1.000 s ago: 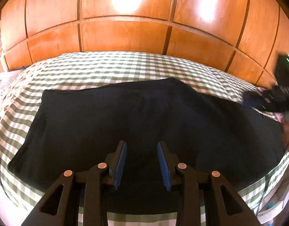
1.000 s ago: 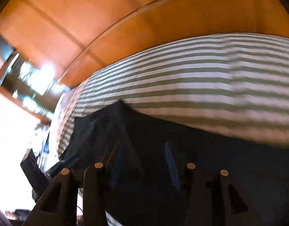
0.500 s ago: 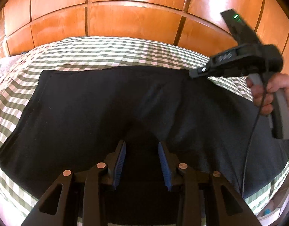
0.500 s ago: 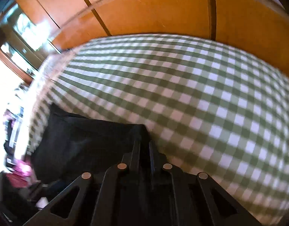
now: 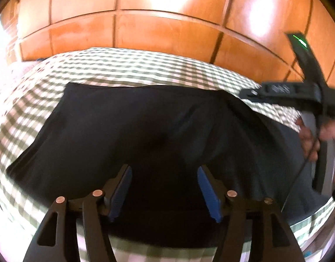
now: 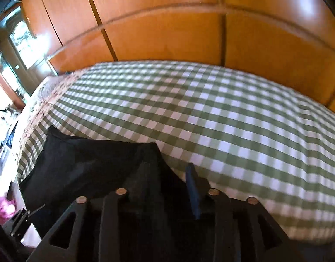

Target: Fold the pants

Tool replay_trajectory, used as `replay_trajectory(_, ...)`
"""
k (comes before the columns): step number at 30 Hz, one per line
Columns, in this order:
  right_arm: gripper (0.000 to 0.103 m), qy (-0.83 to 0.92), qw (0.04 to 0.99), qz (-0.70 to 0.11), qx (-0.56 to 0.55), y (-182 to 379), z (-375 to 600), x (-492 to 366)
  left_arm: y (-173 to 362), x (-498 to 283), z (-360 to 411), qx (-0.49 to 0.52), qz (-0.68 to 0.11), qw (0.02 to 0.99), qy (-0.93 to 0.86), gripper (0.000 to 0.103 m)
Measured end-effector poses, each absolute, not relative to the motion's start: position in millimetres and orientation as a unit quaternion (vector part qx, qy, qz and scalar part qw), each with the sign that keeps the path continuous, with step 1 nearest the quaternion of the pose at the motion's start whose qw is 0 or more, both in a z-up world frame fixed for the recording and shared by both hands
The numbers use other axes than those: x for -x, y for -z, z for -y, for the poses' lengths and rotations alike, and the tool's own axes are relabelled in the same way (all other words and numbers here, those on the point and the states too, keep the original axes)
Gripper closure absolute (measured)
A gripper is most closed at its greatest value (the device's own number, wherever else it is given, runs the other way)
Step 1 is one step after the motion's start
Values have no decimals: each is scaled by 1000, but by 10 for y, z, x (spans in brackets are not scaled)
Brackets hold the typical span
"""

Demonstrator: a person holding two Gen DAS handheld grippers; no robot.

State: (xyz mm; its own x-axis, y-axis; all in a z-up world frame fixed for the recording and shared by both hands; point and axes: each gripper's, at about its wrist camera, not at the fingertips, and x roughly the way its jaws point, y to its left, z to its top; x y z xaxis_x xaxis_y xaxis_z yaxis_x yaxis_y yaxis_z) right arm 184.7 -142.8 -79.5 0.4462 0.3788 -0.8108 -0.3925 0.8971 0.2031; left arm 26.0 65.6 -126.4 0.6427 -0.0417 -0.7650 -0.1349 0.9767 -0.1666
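The dark navy pants (image 5: 134,131) lie spread on the green-and-white checked bed cover (image 5: 128,69). My left gripper (image 5: 164,183) is open, hovering low over the near edge of the pants, with nothing between its blue pads. My right gripper (image 6: 167,174) is open, with the far corner of the pants (image 6: 102,163) lying loosely between its jaws; the left pad is hidden by cloth. The right gripper also shows in the left wrist view (image 5: 250,92), at the far right corner of the pants, held by a hand.
A glossy wooden wardrobe wall (image 5: 167,26) stands right behind the bed. The checked bed cover (image 6: 211,113) stretches far to the right. Cluttered furniture and a pink item (image 6: 4,209) sit off the bed's left side.
My right gripper was shut on the pants corner half a second ago and has opened. My left gripper's jaws have spread wider. The lifted corner has dropped lower.
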Motion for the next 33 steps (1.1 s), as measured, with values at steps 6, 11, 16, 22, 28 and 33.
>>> replay_trajectory(6,47,-223,864,-452,14,789,1412,-1260,1144,184,-1280,214,-390,895,-38,34)
replay_trajectory(11,47,-200,865,-458,47,1009,1339,-1079,1262,540,-1938,297,-384,868,-102,38)
replay_trajectory(16,45,-188,878,-431,89,1218,1346,-958,1495,659,-2405,422,-371,820,-111,70)
replay_trajectory(22,39,-202,876,-434,61,1230,1428,-996,1663,546,-2580,480,-357,793,-110,69)
replay_trajectory(28,37,-206,878,-429,58,1233,1428,-975,1614,388,-2653,460,-349,807,-123,88)
replay_trajectory(33,35,-214,875,-432,47,1240,1447,-983,1368,366,-2466,379,-346,846,-144,88)
